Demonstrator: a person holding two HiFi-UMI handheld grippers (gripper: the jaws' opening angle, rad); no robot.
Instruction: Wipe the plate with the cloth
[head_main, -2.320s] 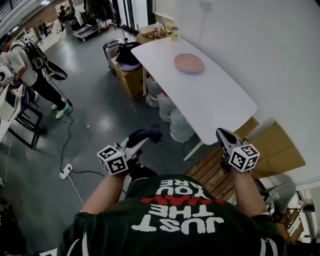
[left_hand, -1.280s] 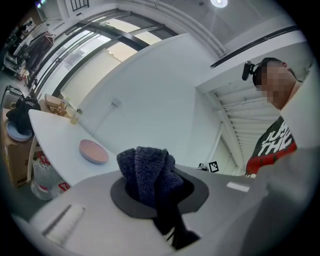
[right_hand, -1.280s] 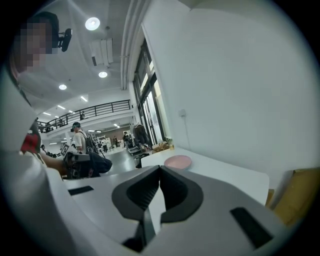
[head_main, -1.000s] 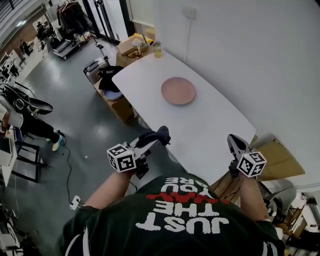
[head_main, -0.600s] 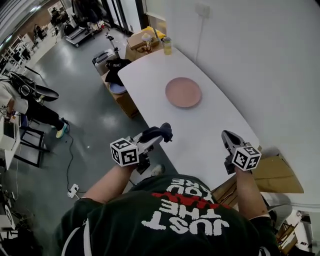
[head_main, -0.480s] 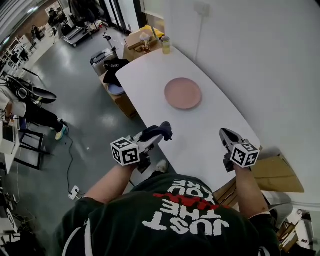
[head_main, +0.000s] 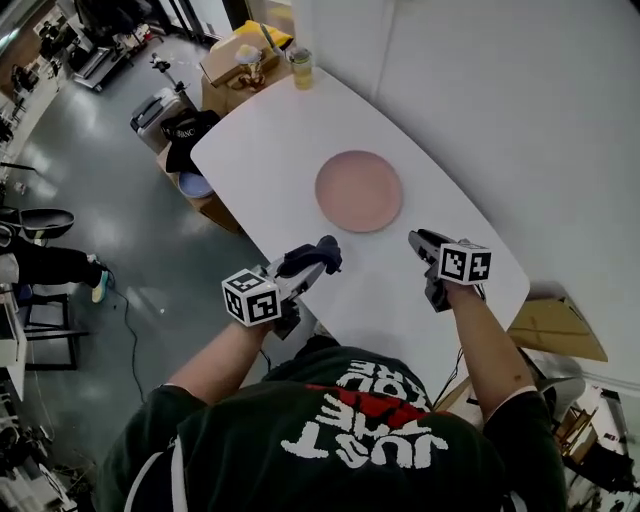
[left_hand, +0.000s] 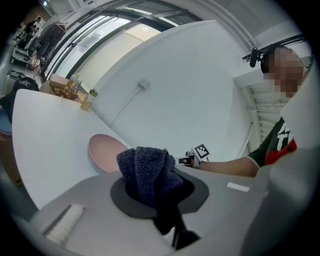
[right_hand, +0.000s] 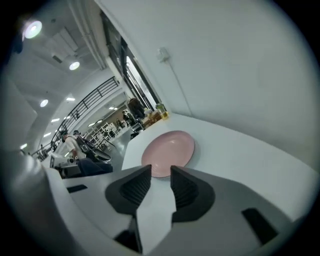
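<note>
A pink plate (head_main: 359, 190) lies on the white table (head_main: 260, 150), empty. My left gripper (head_main: 320, 256) hovers over the table's near edge, short of the plate and to its left, shut on a dark blue cloth (head_main: 308, 259). In the left gripper view the cloth (left_hand: 147, 172) bunches up between the jaws, with the plate (left_hand: 104, 151) beyond it. My right gripper (head_main: 418, 241) hangs just off the plate's near right rim. Its jaws have just been opening and hold nothing. In the right gripper view the plate (right_hand: 169, 149) lies straight ahead of the gripper (right_hand: 161, 178).
A jar (head_main: 299, 68) and small items stand at the table's far end, beside cardboard boxes (head_main: 232, 60). A white wall runs along the table's right side. A suitcase (head_main: 160, 110) and a box with a bowl (head_main: 196, 186) sit on the floor to the left.
Both grippers have moved forward over the table, close to the plate. The right jaws, shut before, now stand apart. The cloth stays in the left gripper.
</note>
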